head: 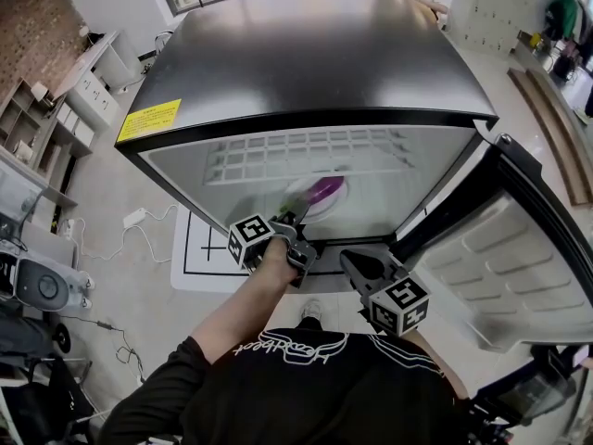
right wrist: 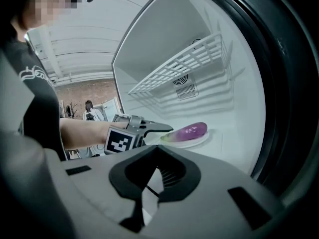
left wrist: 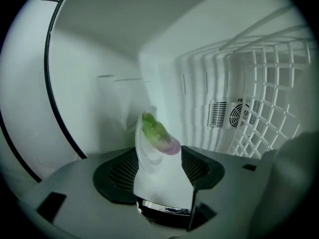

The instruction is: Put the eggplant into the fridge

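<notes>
A purple eggplant (head: 324,189) with a green stem lies on a white plate (head: 304,208) on the floor of the open fridge (head: 315,54). My left gripper (head: 298,219) reaches into the fridge and stands open, with the near rim of the plate (left wrist: 159,180) between its jaws. In the left gripper view the eggplant (left wrist: 157,133) lies just ahead, stem end nearer. My right gripper (head: 354,263) waits outside the fridge opening, shut and empty. From its view I see the left gripper (right wrist: 162,129), the eggplant (right wrist: 192,130) and the plate (right wrist: 193,142).
A white wire shelf (head: 306,151) spans the fridge above the plate, and a fan vent (left wrist: 234,114) sits in the back wall. The fridge door (head: 519,258) hangs open at the right. A white floor mat (head: 199,248), cables and shelving lie to the left.
</notes>
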A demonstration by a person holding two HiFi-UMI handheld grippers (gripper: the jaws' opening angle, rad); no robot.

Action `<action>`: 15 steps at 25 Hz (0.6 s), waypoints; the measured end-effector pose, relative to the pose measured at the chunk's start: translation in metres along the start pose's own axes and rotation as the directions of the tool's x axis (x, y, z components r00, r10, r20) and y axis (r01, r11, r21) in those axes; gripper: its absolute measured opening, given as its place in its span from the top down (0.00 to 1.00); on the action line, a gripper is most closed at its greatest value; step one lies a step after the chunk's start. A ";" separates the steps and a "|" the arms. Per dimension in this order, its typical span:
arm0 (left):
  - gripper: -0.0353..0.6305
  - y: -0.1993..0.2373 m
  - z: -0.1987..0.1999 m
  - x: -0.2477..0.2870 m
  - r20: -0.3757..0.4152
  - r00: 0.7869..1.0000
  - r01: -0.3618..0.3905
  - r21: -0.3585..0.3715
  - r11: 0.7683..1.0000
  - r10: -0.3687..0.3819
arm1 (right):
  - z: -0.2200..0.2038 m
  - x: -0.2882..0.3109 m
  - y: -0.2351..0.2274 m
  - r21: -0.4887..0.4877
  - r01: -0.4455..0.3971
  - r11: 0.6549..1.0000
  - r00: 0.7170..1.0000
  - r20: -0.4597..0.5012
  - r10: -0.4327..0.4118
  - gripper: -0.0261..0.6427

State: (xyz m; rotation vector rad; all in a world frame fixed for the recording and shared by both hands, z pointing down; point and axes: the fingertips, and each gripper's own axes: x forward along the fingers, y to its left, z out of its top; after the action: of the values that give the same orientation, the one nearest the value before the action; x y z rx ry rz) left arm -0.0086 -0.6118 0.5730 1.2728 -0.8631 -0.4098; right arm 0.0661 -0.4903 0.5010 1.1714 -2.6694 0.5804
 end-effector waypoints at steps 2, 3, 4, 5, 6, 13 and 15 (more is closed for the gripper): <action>0.56 0.001 -0.005 -0.001 -0.035 0.999 -0.008 0.016 1.000 0.009 | 0.000 0.000 0.002 -0.003 -0.002 1.000 1.000 -0.002 0.002 0.95; 0.55 0.000 -0.007 -0.001 -0.055 0.998 -0.011 0.026 1.000 0.012 | 0.000 0.000 0.003 -0.004 -0.004 1.000 1.000 -0.002 0.004 0.95; 0.53 -0.001 -0.010 -0.001 -0.077 0.997 -0.014 0.037 0.999 0.017 | 0.001 0.000 0.004 -0.005 -0.005 1.000 1.000 -0.002 0.005 0.95; 0.51 -0.001 -0.013 -0.001 -0.098 0.995 -0.016 0.047 0.999 0.021 | 0.001 0.000 0.004 -0.006 -0.006 1.000 1.000 -0.001 0.006 0.95; 0.51 -0.002 -0.016 -0.002 -0.116 0.993 -0.019 0.056 0.998 0.025 | 0.001 -0.001 0.005 -0.006 -0.006 1.000 1.000 0.000 0.006 0.95; 0.50 0.005 -0.030 -0.010 -0.218 0.972 -0.047 0.171 0.984 0.084 | 0.001 -0.001 0.009 -0.009 -0.011 1.000 1.000 -0.004 0.011 0.95; 0.50 0.008 -0.034 -0.013 -0.246 0.964 -0.049 0.217 0.975 0.103 | 0.000 -0.002 0.010 -0.010 -0.012 1.000 1.000 -0.006 0.012 0.95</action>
State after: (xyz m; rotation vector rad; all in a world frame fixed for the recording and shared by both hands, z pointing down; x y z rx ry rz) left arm 0.0072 -0.5785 0.5744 1.4444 -0.7452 -0.0891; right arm 0.0598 -0.4827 0.4976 1.1497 -2.6733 0.5712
